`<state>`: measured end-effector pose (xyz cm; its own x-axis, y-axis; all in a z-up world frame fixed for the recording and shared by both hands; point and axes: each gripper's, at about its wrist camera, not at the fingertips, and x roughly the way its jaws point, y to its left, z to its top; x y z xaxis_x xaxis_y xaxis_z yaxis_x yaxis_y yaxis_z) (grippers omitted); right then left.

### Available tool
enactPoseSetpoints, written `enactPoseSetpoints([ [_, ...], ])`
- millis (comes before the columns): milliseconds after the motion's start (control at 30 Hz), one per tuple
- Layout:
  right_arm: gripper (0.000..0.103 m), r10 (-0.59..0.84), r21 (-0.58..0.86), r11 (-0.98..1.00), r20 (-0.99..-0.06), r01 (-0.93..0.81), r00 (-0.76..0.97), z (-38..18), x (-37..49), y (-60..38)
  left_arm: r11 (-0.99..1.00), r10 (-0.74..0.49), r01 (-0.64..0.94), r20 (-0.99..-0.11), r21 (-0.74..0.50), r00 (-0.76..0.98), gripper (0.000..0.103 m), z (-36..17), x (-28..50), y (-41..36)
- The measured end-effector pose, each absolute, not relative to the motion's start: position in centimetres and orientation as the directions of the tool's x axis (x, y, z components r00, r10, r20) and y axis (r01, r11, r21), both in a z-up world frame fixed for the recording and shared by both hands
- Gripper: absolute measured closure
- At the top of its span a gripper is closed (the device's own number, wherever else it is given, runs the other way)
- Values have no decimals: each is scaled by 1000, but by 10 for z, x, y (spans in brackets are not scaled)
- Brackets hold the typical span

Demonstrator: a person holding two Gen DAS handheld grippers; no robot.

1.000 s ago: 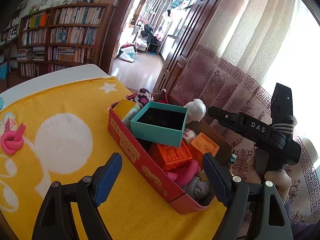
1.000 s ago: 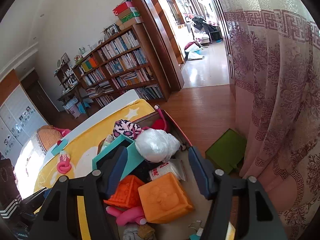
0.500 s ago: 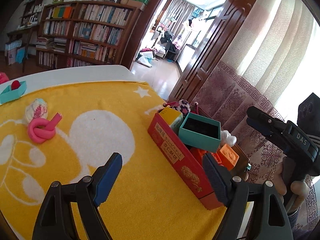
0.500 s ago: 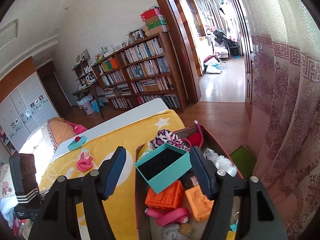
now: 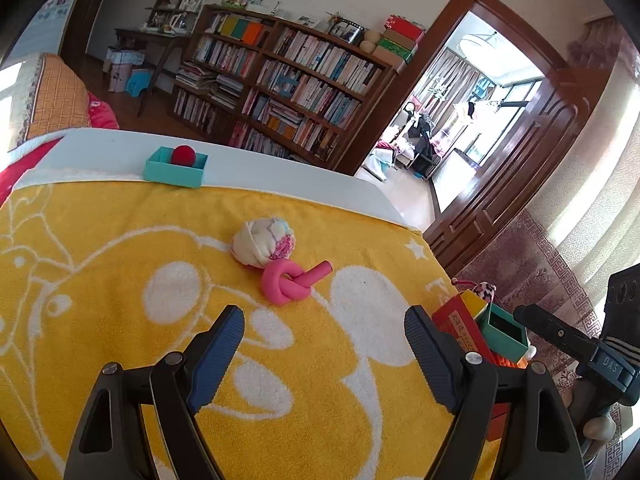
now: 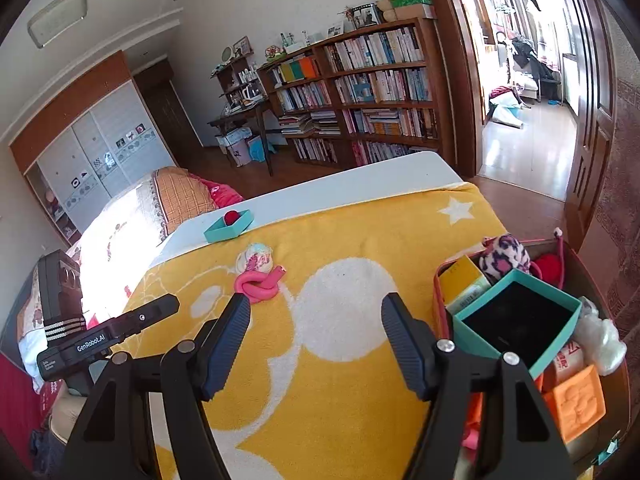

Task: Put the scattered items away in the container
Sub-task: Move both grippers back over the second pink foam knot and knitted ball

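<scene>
The knotted pink foam tube lies on the yellow towel, touching a white rolled sock ball, well apart from the red cardboard box. My left gripper and right gripper are both spread, empty. I judge I'm between picks; next, reach forward and straddle the tube.

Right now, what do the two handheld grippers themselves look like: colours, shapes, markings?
Both are matte black plastic frames with silver screws. The left gripper and right gripper each carry two ribbed dark-blue finger pads. Seen from the other side, the right unit's body reads "DAS" and the left's reads "GenRobot.AI", beside a white-striped band. No cables or sleeves are visible.
</scene>
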<state>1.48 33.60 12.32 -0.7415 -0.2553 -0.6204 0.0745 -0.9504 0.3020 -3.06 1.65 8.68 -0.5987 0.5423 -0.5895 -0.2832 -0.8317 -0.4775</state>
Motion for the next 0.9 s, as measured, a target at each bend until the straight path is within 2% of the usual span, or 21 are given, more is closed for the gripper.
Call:
enactPoseSetpoints([
  [533,31,-294,237,-956,-779,174,-554,44,-85,229,-824,512,-154,-599,-545,-616,19,54,-58,-44],
  [900,31,-283,229,-959,-807,167,-519,13,-124,209,-812,510,-107,-610,-573,-607,19,36,-65,-57],
])
